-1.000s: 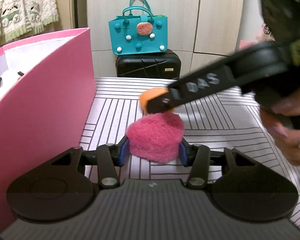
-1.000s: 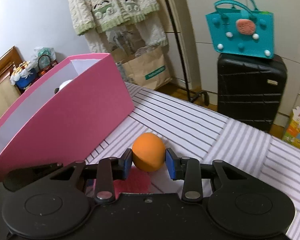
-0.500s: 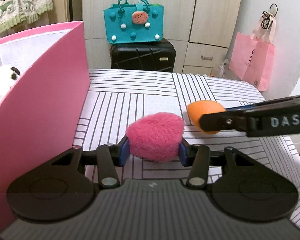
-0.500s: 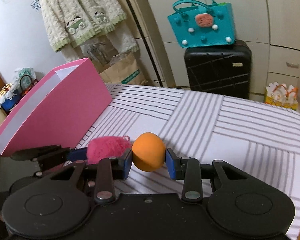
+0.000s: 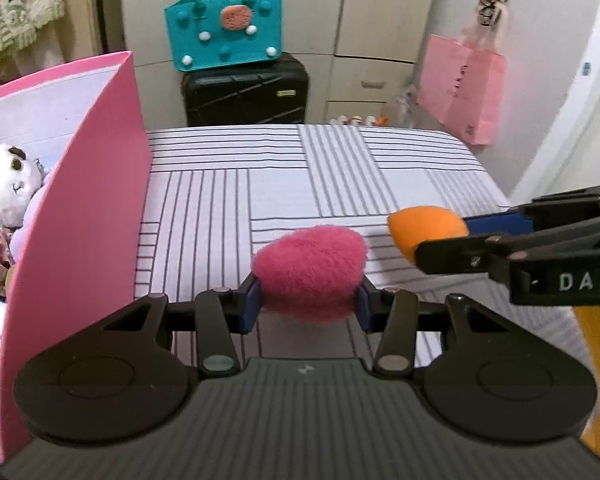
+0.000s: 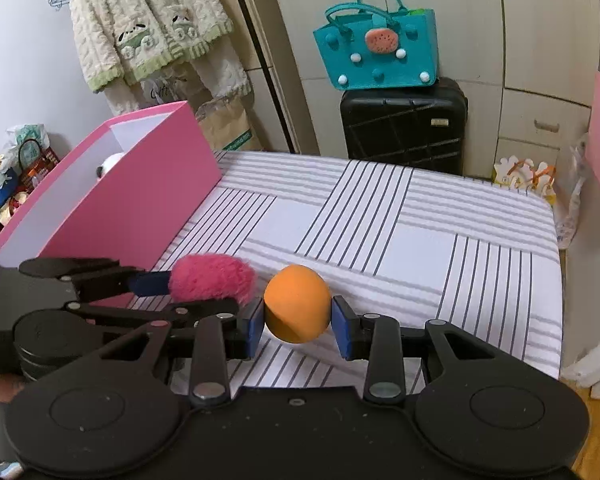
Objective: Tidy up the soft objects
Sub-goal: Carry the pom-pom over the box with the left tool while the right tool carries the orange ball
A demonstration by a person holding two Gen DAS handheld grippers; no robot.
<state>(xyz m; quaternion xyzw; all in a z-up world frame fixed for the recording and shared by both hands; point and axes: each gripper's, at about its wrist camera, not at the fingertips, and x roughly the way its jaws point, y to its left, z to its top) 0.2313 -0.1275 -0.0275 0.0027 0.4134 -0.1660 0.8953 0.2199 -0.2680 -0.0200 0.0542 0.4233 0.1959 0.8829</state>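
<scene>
A fluffy pink ball (image 5: 309,276) is squeezed between the blue pads of my left gripper (image 5: 307,302), held above the striped bed cover. From the right wrist view the same pink ball (image 6: 212,278) and the left gripper (image 6: 204,286) show at lower left. My right gripper (image 6: 298,322) is shut on a smooth orange ball (image 6: 297,308). In the left wrist view that orange ball (image 5: 424,230) pokes out of the right gripper (image 5: 432,236) at the right, close beside the pink one. The pink box (image 5: 80,200) stands open at the left, with a panda plush (image 5: 4,184) inside.
The striped bed cover (image 6: 380,232) stretches ahead. A black suitcase (image 6: 404,126) with a teal bag (image 6: 376,52) on top stands behind the bed. A pink paper bag (image 5: 462,84) hangs at the right. Garments (image 6: 148,24) hang on the wall behind the box.
The right gripper with the orange ball swung from over the pink ball to its right side. The left gripper lifted the pink ball a little, and the panda in the box came into fuller view.
</scene>
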